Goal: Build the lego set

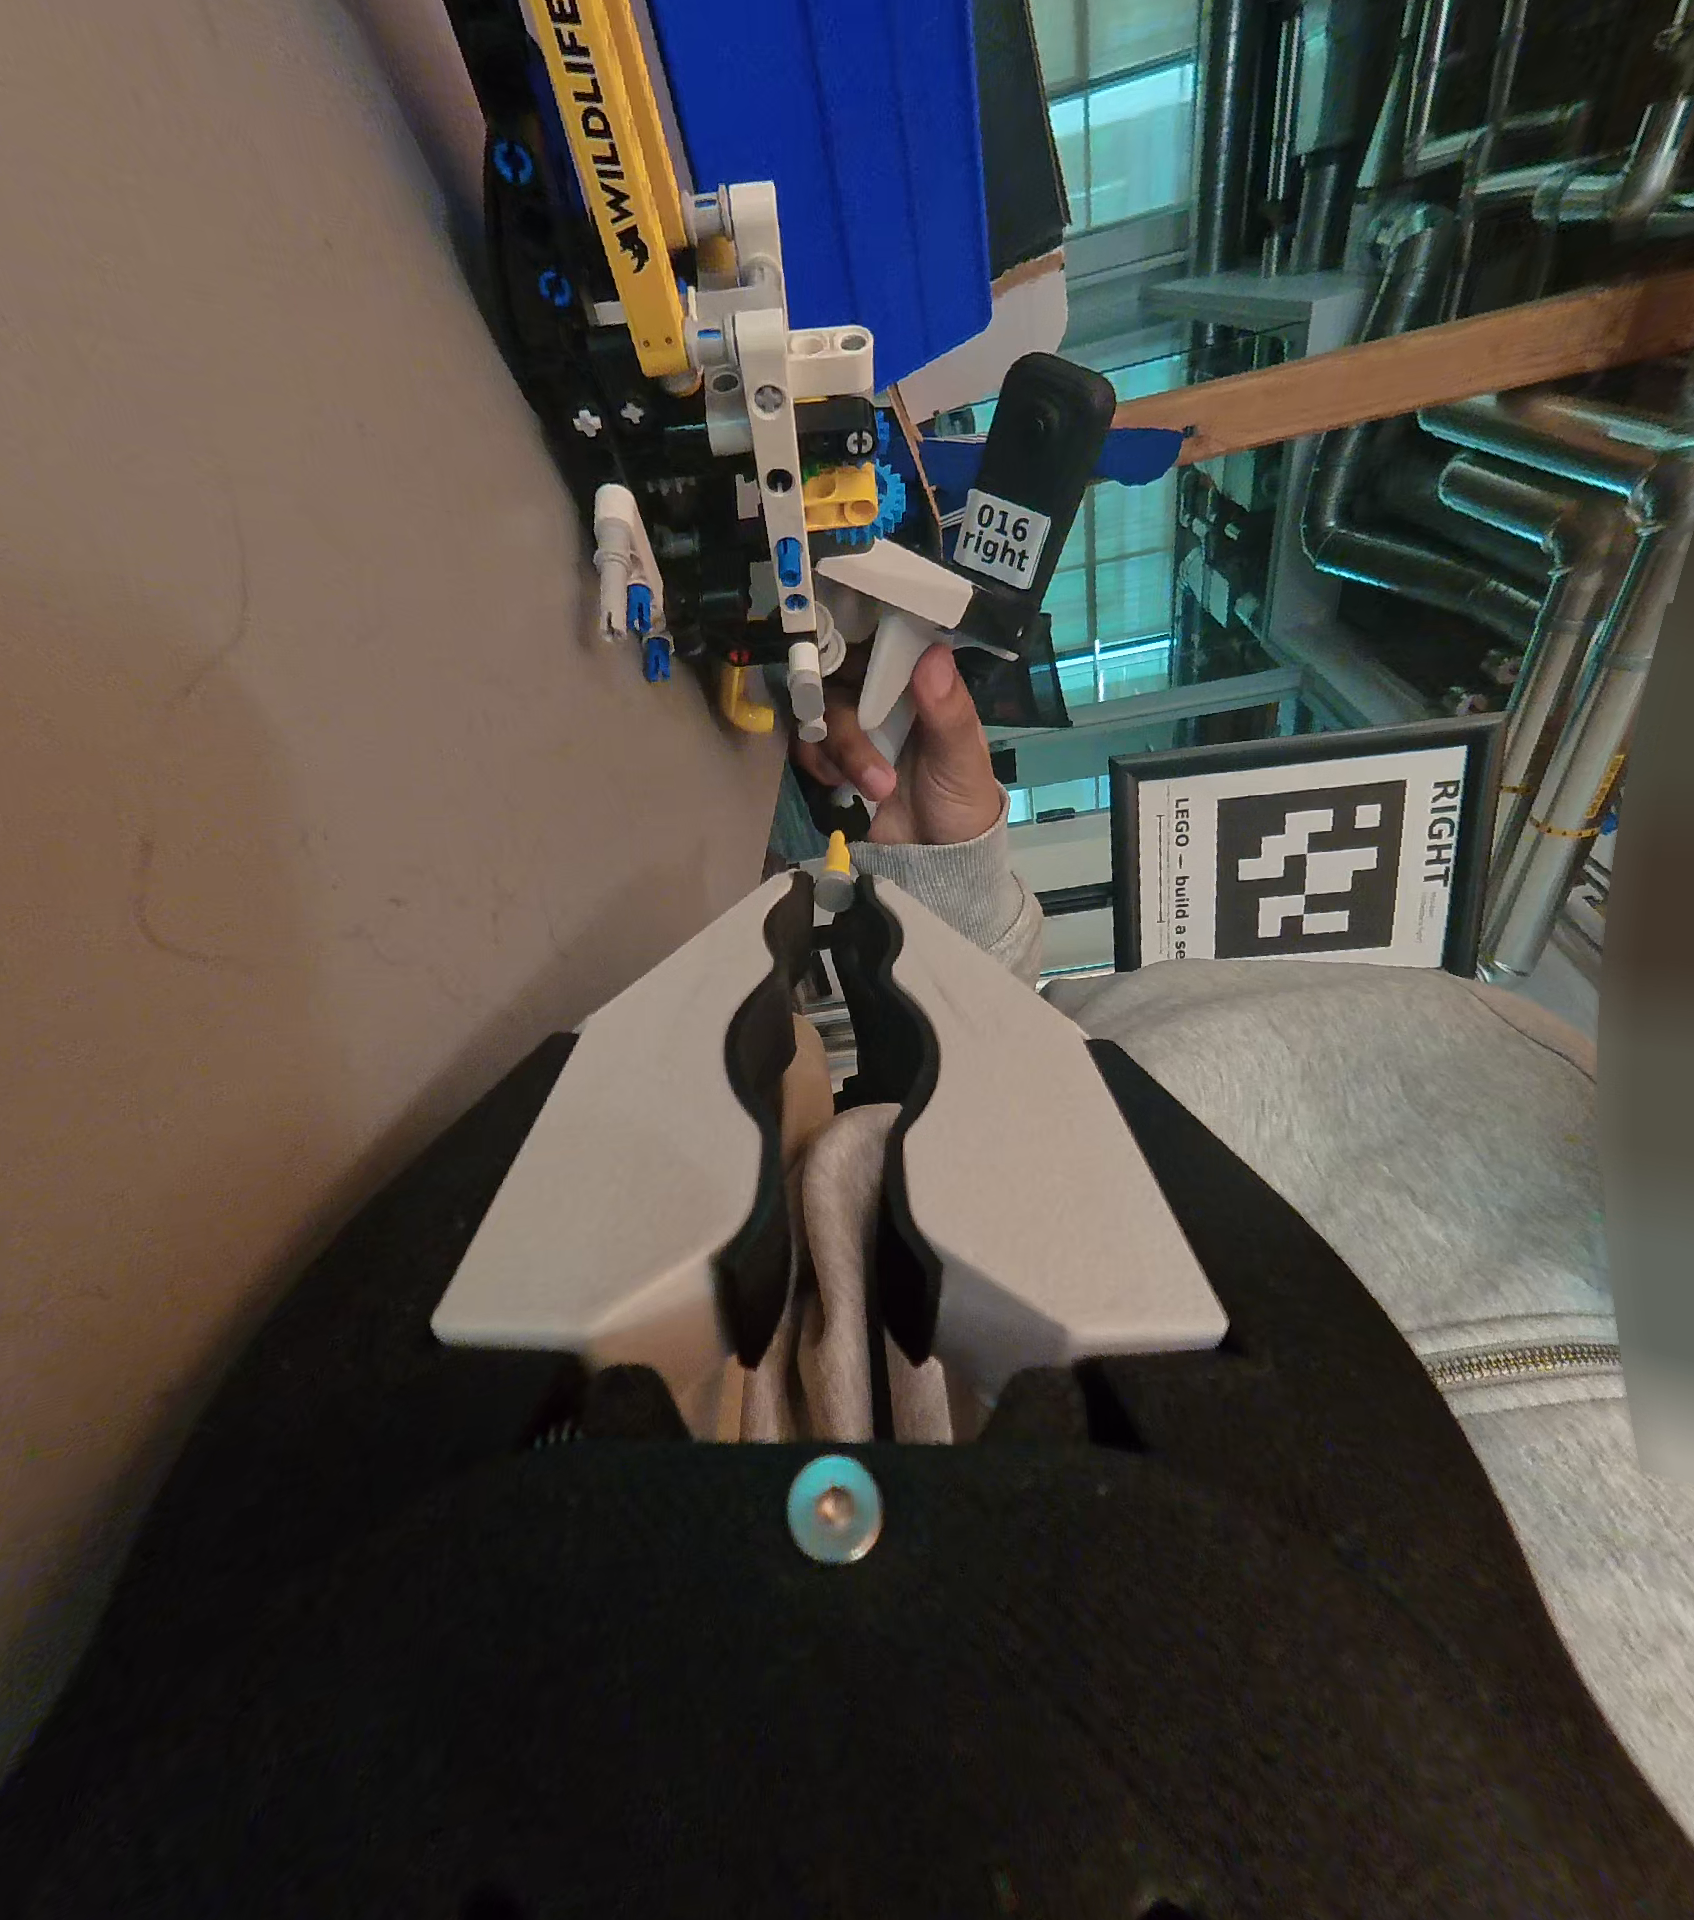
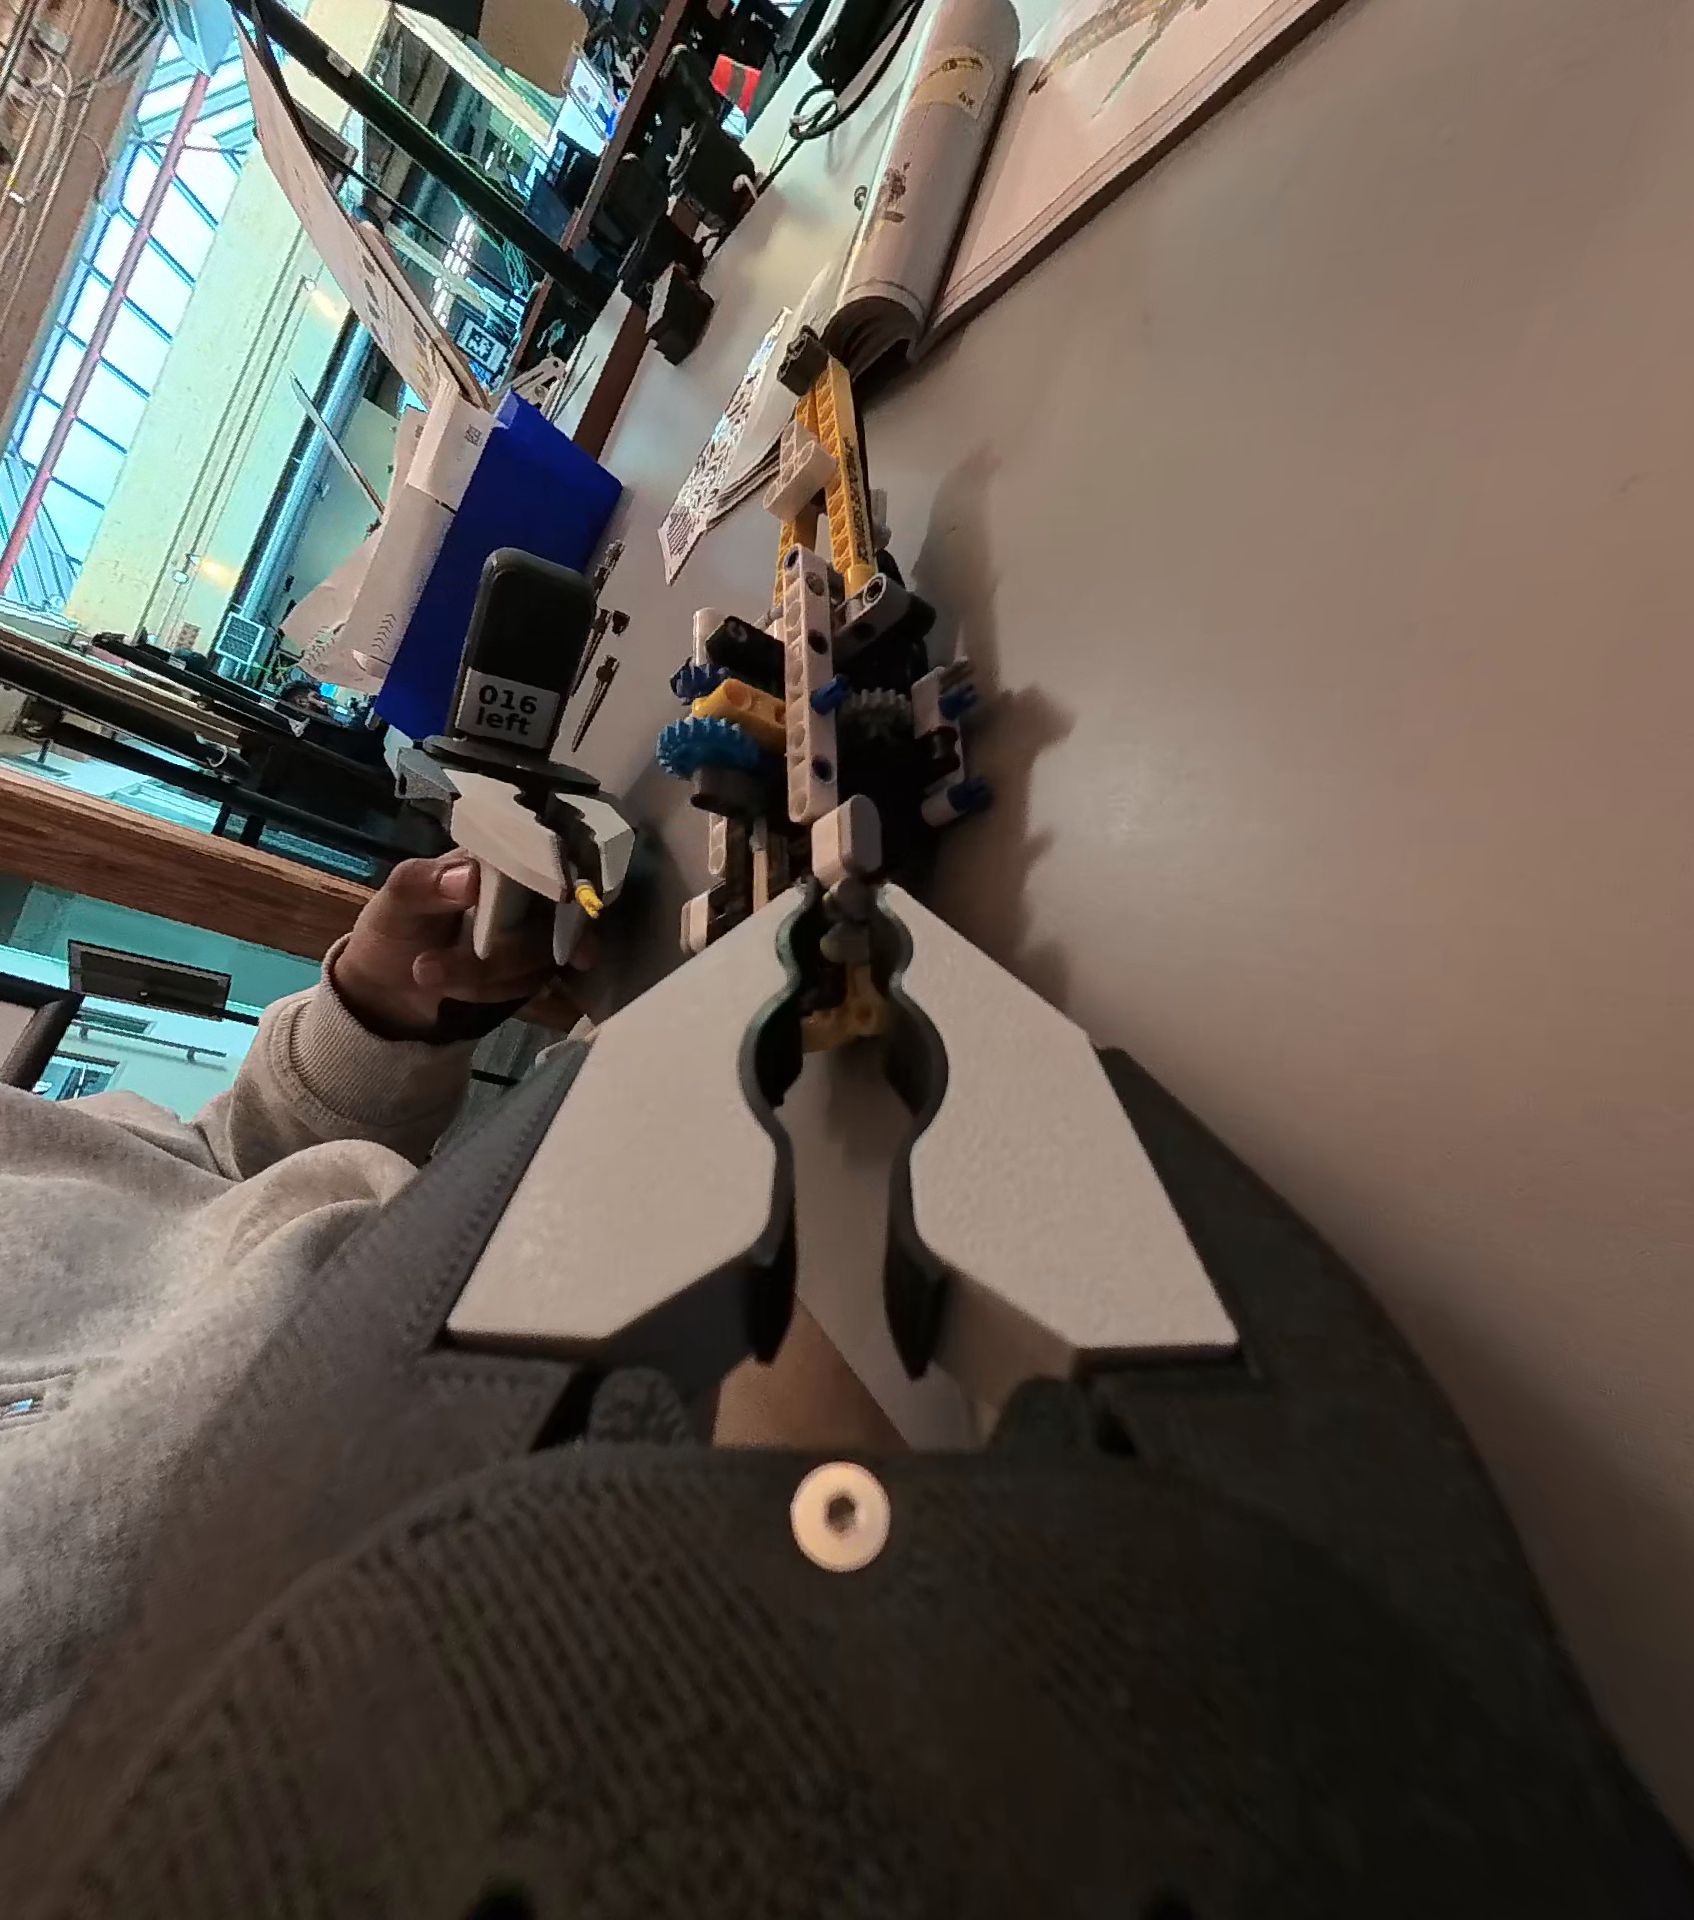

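- On the pale beige tabletop (image 2: 1445,727) rests the half-built lego model (image 2: 822,707), a black core with white holed beams, blue gears and small blue pins.
- A long yellow lettered beam (image 1: 614,197) runs off the model's far end toward the open instruction booklet (image 2: 1082,135) at the table's far edge.
- At the model's near end, the right gripper (image 2: 848,914) has its tips pinched on a grey pin beside a yellow curved piece (image 2: 853,1003).
- The left gripper (image 1: 835,894) is clenched on a small yellow-and-grey peg (image 1: 835,873), held in the air off the table's near edge, apart from the model.
- A blue box (image 1: 822,156) stands just behind the model.
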The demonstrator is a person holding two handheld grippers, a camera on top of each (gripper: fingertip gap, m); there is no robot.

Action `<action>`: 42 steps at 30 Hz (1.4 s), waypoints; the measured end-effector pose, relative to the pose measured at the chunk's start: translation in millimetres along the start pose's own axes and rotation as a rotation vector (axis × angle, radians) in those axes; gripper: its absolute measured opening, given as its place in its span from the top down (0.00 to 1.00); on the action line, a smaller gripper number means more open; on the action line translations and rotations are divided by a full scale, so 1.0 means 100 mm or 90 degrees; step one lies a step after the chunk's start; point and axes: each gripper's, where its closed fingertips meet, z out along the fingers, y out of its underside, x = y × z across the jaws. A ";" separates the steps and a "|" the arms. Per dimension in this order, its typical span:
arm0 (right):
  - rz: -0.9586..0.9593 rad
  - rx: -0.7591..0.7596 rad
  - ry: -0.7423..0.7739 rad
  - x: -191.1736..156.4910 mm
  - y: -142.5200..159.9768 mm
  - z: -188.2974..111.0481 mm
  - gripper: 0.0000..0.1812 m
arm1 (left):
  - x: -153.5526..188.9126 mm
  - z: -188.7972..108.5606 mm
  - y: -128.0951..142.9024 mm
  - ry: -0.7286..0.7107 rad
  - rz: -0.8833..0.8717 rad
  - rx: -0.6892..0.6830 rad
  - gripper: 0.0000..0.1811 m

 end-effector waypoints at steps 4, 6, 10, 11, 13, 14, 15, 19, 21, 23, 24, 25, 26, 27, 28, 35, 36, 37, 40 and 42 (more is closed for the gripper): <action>0.002 -0.002 -0.003 0.00 0.00 0.00 0.96 | 0.00 0.00 0.00 0.000 0.000 0.000 0.97; 0.002 -0.003 -0.005 -0.01 0.01 0.01 0.96 | 0.00 0.00 0.00 0.000 0.000 0.000 0.97; 0.005 -0.010 -0.013 -0.03 0.03 0.02 0.97 | 0.00 0.00 0.00 -0.001 0.000 0.000 0.97; 0.005 -0.012 -0.015 -0.04 0.04 0.03 0.96 | 0.00 0.00 0.00 -0.001 0.000 0.000 0.97; 0.005 -0.018 -0.022 -0.05 0.05 0.04 0.97 | 0.00 0.00 0.00 0.000 0.000 0.000 0.97; 0.005 -0.021 -0.025 -0.07 0.06 0.05 0.97 | 0.00 0.00 0.00 0.000 0.000 0.000 0.97; 0.004 -0.025 -0.028 -0.08 0.07 0.06 0.97 | 0.00 0.00 0.00 0.000 0.000 -0.001 0.97; -0.001 -0.033 -0.034 -0.11 0.10 0.09 0.97 | 0.00 0.00 0.00 -0.001 0.000 0.000 0.97; -0.002 -0.036 -0.037 -0.13 0.12 0.11 0.97 | -0.01 0.00 0.00 -0.002 0.001 -0.001 0.97; -0.002 -0.039 -0.042 -0.16 0.13 0.13 0.97 | -0.02 0.00 -0.01 -0.008 0.001 0.003 0.97; -0.002 -0.041 -0.044 -0.17 0.15 0.15 0.97 | -0.02 0.00 -0.01 -0.009 0.000 0.005 0.97; -0.003 -0.044 -0.046 -0.19 0.16 0.16 0.97 | -0.02 0.00 -0.03 -0.009 -0.007 0.014 0.97; -0.004 -0.046 -0.047 -0.20 0.17 0.18 0.97 | -0.02 0.00 -0.04 -0.006 -0.016 0.026 0.97; -0.005 -0.048 -0.049 -0.22 0.18 0.19 0.97 | -0.01 0.02 -0.04 -0.003 -0.021 0.031 0.97; -0.006 -0.051 -0.052 -0.24 0.19 0.21 0.97 | -0.01 0.04 -0.03 -0.004 -0.021 0.035 0.97; -0.007 -0.069 -0.070 -0.32 0.27 0.29 0.97 | -0.04 0.07 -0.06 -0.018 -0.026 0.067 0.97; -0.006 -0.071 -0.072 -0.33 0.28 0.30 0.97 | -0.04 0.06 -0.07 -0.018 -0.029 0.072 0.97; -0.004 -0.072 -0.075 -0.33 0.28 0.30 0.97 | -0.04 0.06 -0.07 -0.018 -0.029 0.072 0.97; 0.001 -0.074 -0.083 -0.34 0.29 0.31 0.98 | -0.06 0.07 -0.06 -0.025 -0.025 0.068 0.97; 0.005 -0.072 -0.088 -0.34 0.29 0.30 0.98 | -0.06 0.07 -0.07 -0.025 -0.026 0.070 0.97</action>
